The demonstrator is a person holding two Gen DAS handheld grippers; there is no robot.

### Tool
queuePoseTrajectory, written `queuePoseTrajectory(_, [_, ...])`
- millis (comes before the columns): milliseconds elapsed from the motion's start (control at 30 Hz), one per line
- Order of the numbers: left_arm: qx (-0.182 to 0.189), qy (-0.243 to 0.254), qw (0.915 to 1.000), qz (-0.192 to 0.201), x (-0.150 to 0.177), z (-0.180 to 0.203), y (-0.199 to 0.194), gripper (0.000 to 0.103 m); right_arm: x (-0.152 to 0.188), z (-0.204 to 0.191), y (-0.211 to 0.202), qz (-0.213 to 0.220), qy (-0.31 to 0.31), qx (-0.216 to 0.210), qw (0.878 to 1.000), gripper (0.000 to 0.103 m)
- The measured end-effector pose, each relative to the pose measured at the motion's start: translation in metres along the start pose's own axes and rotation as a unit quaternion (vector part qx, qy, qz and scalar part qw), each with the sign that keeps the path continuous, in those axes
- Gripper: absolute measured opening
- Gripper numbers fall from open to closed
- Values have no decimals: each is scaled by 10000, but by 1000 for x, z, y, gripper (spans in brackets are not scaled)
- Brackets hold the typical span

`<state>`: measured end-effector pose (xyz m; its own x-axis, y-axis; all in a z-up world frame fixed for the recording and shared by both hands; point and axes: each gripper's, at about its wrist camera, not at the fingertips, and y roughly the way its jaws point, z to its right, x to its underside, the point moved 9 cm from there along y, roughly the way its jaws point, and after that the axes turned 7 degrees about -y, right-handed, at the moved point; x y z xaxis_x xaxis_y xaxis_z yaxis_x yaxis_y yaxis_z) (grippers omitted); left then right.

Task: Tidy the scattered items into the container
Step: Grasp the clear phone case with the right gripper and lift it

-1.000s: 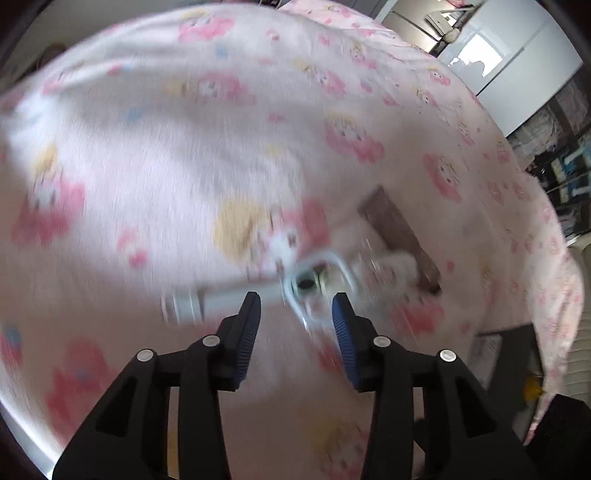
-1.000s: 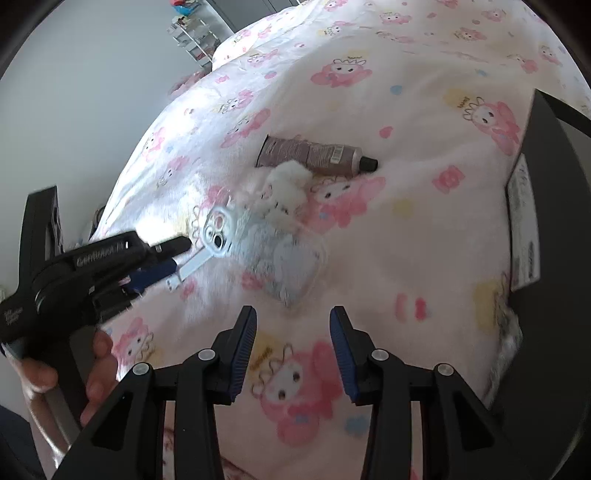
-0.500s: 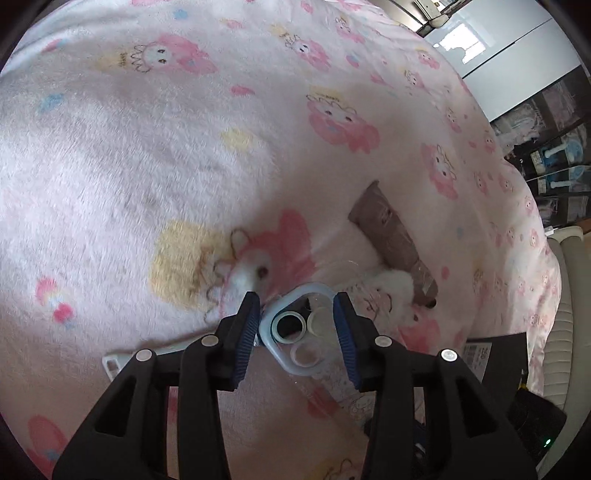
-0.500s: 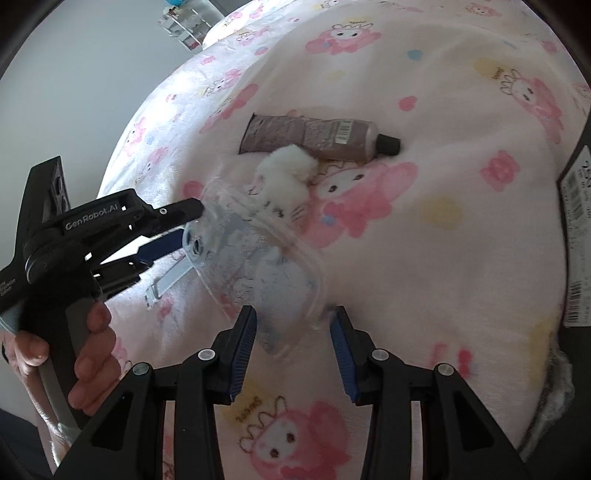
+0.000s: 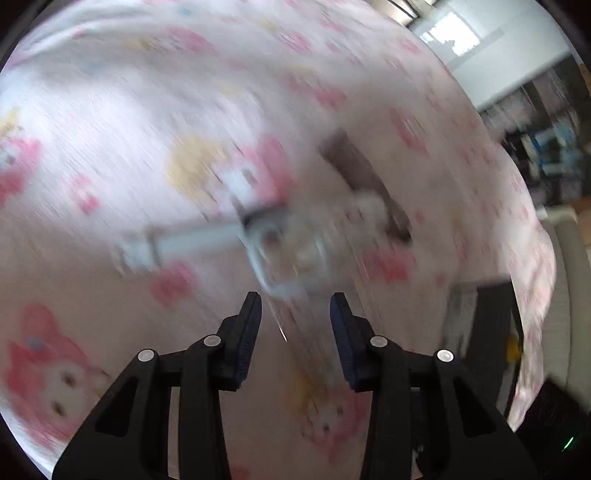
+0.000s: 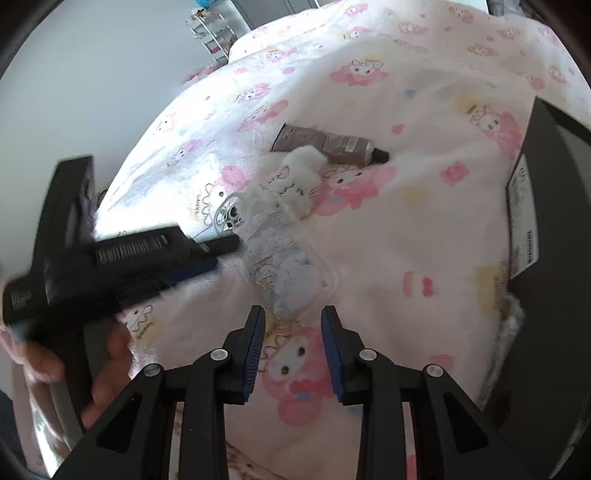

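A clear phone case (image 6: 280,269) with a cartoon print and a white fluffy charm (image 6: 301,173) lies on the pink patterned bedspread (image 6: 406,229). A brown tube (image 6: 328,142) lies just behind the charm. A white charging cable plug (image 5: 192,240) lies left of the case (image 5: 291,254) in the blurred left wrist view. My right gripper (image 6: 293,315) is open, with its fingertips at the near end of the case. My left gripper (image 5: 295,306) is open and empty just short of the case's camera end; it also shows in the right wrist view (image 6: 207,251). A black container (image 6: 550,229) stands at the right.
The bedspread covers the whole bed. A grey wall and a white shelf rack (image 6: 214,31) lie beyond its far edge. The left wrist view shows dark shelving (image 5: 546,155) and a white door past the bed, and the black container (image 5: 480,325) at the lower right.
My left gripper has pulled back from the case's camera end and swings, blurring its view. The case has settled flat. My right gripper has come in to the case's near end.
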<state>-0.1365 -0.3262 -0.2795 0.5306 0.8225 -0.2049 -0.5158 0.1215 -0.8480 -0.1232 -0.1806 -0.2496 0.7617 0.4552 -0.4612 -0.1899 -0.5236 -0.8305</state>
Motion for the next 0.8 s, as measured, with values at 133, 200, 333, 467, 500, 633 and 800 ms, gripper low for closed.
queuePoseTrajectory(133, [2,-162,9998,119,-32,-3,8,41,-1,20,7,-113,313,72,9994,28])
queuePoseTrajectory(200, [-145,-122,9998,40,-39,-12,18,42,-2,21,16,-213,468,-34,9987,28])
queuePoseTrajectory(333, [73,-224,9997,-67,-50,-8,39,50,7,11,36,-441,657,-628,9949,28])
queuePoseTrajectory(467, [141,-117,9998,-98,-47,-4,38,54,6,13,51,-533,438,-656,9955,28])
queuePoseTrajectory(500, [157,-118,9997,-172,-44,-4,38,54,4,13,49,-456,423,-664,9959,28])
queuePoseTrajectory(633, [226,-207,9984,-468,-22,-8,32,54,-2,15,41,-264,555,-669,9959,30])
queuePoseTrajectory(800, [106,-5,9991,-417,25,-4,-1,54,2,15,19,-162,524,-503,9972,34])
